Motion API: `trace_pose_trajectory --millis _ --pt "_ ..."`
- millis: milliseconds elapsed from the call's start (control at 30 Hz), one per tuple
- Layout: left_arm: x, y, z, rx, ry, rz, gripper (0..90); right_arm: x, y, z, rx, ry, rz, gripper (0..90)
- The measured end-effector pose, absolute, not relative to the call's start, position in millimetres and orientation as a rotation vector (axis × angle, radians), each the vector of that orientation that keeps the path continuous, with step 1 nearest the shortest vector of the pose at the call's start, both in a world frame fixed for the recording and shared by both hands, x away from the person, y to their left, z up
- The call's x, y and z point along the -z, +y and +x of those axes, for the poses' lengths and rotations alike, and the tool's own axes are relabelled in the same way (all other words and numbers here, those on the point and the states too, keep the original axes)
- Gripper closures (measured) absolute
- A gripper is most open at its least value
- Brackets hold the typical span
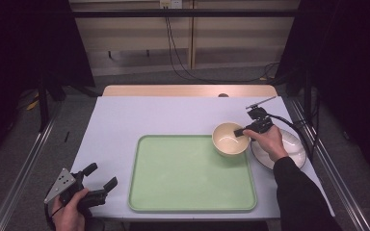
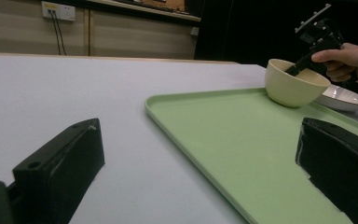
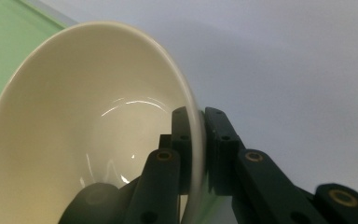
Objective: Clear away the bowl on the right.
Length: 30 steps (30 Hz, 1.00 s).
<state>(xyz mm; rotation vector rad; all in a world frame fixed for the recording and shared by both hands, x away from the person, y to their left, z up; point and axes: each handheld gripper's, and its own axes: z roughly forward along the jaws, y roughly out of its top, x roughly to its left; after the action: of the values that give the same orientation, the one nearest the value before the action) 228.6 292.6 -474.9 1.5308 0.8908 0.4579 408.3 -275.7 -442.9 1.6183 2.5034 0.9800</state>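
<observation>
At the near left corner of the tabletop, the left gripper rests in the person's hand with its jaws spread and nothing between them, just off the tray's left edge. The green tray lies bare across the middle. At its far right corner sits the cream bowl, and the right gripper has its jaws pinching the bowl's rim, one inside and one outside the wall. Just right of the bowl a white plate lies on the tabletop.

The step in hand looks like placing or shifting the bowl on the tray. Next, I judge, the bowl must be settled flat before the jaws let go; the plate would likely follow.
</observation>
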Motion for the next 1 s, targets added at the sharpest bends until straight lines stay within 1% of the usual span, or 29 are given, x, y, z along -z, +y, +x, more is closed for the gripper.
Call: trace_pose_trajectory --millis 700,1000 --pt "475.0 292.6 228.7 -0.457 0.892 1.532 1.1 451.0 -276.6 406.6 -0.939 2.492 1.645 83.8" --pt "474.9 293.0 228.4 -0.455 0.885 1.536 1.1 453.1 -275.3 402.2 -0.970 2.462 1.583 83.6"
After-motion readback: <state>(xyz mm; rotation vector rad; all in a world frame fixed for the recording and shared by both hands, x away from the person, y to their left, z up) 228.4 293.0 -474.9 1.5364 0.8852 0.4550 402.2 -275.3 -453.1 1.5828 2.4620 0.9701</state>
